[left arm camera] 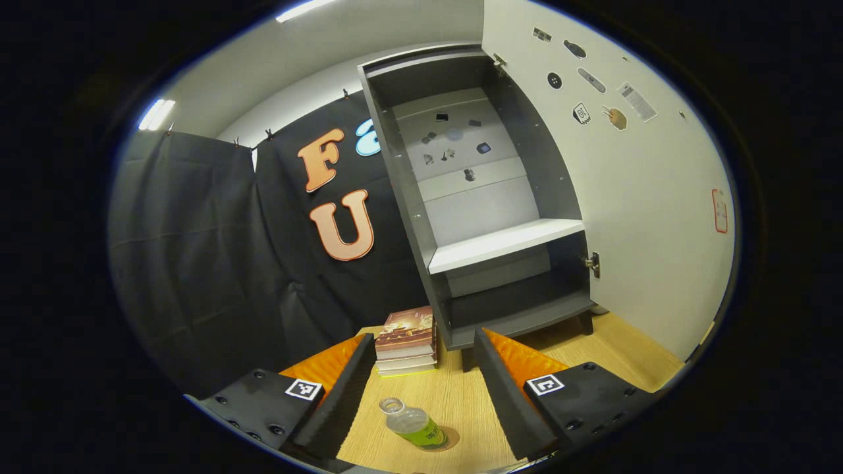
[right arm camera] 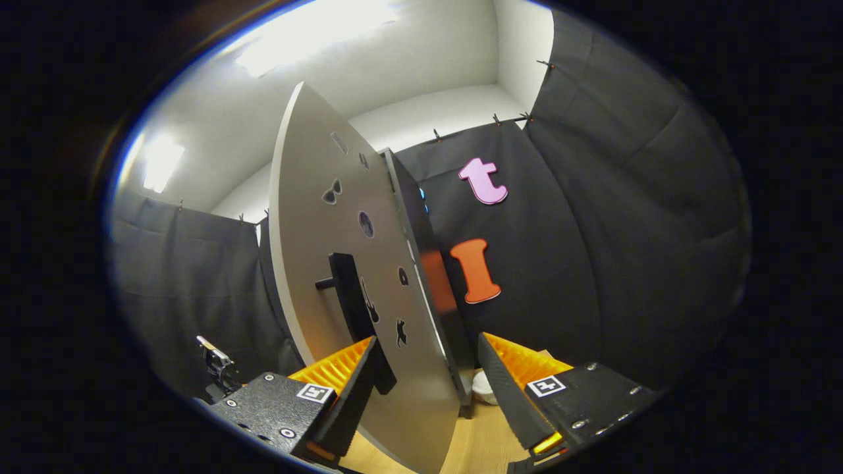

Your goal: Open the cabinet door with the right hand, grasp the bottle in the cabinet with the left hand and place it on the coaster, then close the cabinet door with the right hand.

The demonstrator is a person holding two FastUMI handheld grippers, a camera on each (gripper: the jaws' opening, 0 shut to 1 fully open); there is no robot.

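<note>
White walls (left arm camera: 658, 217), ceiling lights (left arm camera: 157, 113), wooden table (left arm camera: 461, 401)

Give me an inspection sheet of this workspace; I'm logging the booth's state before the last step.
Surface: wooden table, light grain.
Job's things: bottle stands on the coaster, between the open fingers of the left gripper. Cabinet is open, its white shelf bare. Cabinet door swung wide, its dark handle facing the right gripper.
Clutter: stack of books beside the cabinet's foot; stickers on the door's inner face.
Grippers: left gripper open, apart from the bottle; right gripper open, straddling the door's edge, near the handle.
Cables: nothing seen.
Surroundings: black cloth wall, ceiling lights.
</note>
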